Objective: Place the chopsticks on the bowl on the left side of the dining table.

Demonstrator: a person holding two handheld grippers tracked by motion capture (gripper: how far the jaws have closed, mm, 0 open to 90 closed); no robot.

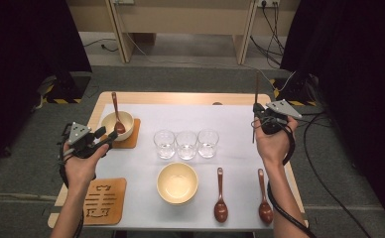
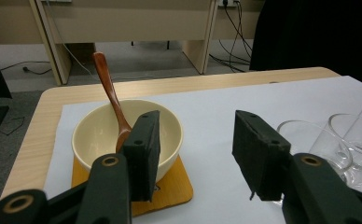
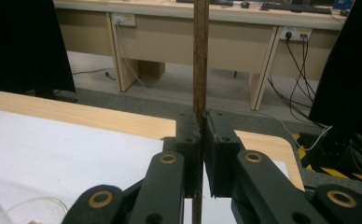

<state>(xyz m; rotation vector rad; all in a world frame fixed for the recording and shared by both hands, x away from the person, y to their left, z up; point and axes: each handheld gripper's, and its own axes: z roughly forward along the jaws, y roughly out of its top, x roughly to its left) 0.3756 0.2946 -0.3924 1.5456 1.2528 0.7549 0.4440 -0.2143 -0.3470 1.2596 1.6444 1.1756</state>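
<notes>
Counter (image 1: 240, 111) under a white sheet, laid out like a place-setting job in progress. At far left, cream bowl (image 1: 116, 122) on a wooden coaster (image 1: 132, 136), brown spoon (image 1: 116, 114) leaning inside it with the handle up and away: one setting apparently done. Just near of that bowl, left tongs (image 1: 105, 137) held low over the counter, released, jaws well apart with nothing between the pads (image 2: 144, 154); left hand (image 1: 81, 161) wrapped round the body, forearm coming straight in from the near edge, aimed at the bowl. Near left corner: second coaster (image 1: 104, 201) with cut-out slots, bare, probably waiting for a bowl. Centre: row of three clear glasses (image 1: 186, 144), and near of them a second cream bowl (image 1: 177, 182), nothing in it. Right of that, two more brown spoons (image 1: 220, 196), (image 1: 264, 197) lying flat, bowls toward the near edge. At far right, right tongs (image 1: 256, 116) raised above the counter's corner, clenched on a thin dark wooden stick (image 3: 200, 60) held upright, gripped partway along so both ends stand clear; looks like a chopstick, being carried. Right hand (image 1: 275, 141) with wrist lifted, tongs pointing away.
</notes>
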